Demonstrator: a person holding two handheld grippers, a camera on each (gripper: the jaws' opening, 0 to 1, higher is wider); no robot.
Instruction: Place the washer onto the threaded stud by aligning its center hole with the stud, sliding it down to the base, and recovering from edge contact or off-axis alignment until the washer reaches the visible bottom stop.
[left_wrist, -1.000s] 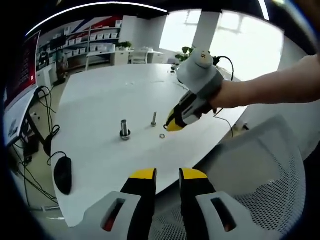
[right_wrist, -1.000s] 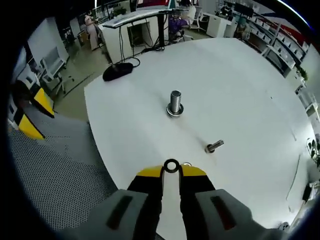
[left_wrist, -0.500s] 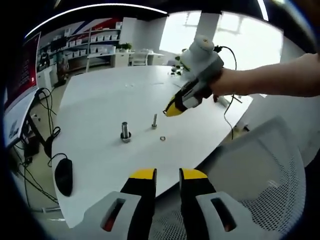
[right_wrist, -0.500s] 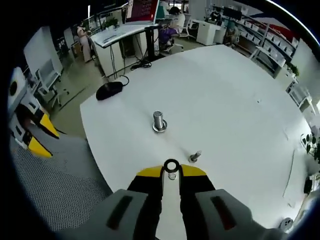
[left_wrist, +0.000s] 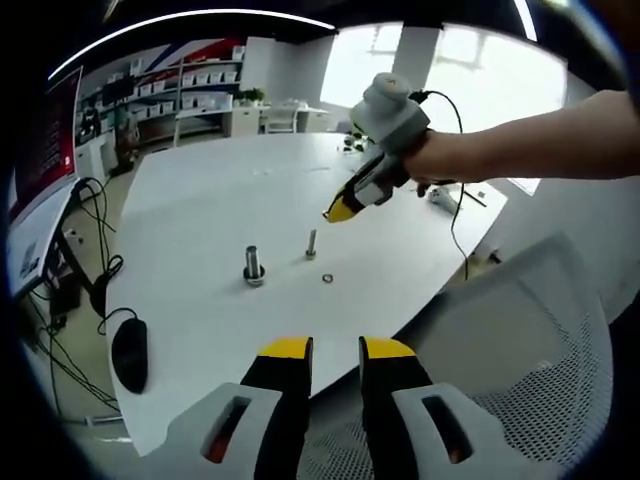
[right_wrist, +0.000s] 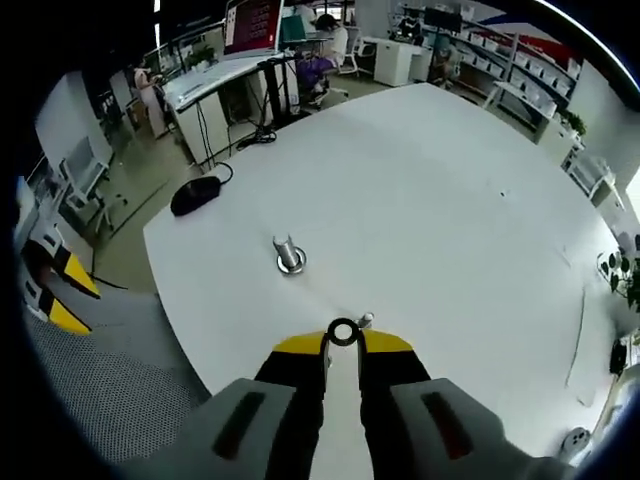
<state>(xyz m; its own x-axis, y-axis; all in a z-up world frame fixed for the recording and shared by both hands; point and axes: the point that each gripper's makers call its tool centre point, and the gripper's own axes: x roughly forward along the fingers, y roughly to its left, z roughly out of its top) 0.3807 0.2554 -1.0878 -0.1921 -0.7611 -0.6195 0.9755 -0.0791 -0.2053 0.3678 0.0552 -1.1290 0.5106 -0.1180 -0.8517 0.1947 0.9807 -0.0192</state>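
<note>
My right gripper (right_wrist: 342, 342) is shut on a small metal washer (right_wrist: 343, 332), held upright between its yellow tips. In the left gripper view that right gripper (left_wrist: 338, 210) hangs high above the white table (left_wrist: 200, 200), held by a hand coming in from the right. Below it stand a thin threaded stud (left_wrist: 311, 243) and a thicker stud (left_wrist: 253, 265) with a ring at its base. A second washer (left_wrist: 327, 277) lies flat by the thin stud. The thin stud (right_wrist: 366, 320) peeks out just behind the held washer; the thick stud (right_wrist: 289, 255) stands farther off. My left gripper (left_wrist: 336, 350) hovers off the table's near edge, jaws close together, holding nothing.
A black mouse (left_wrist: 130, 352) with its cable lies near the table's left edge. A white mesh chair (left_wrist: 520, 340) stands under the left gripper. Desks, shelves and chairs ring the room beyond the table (right_wrist: 450, 200).
The right gripper has risen and drawn back from the table with the washer in it; both studs look smaller in its view. The left gripper has stayed put.
</note>
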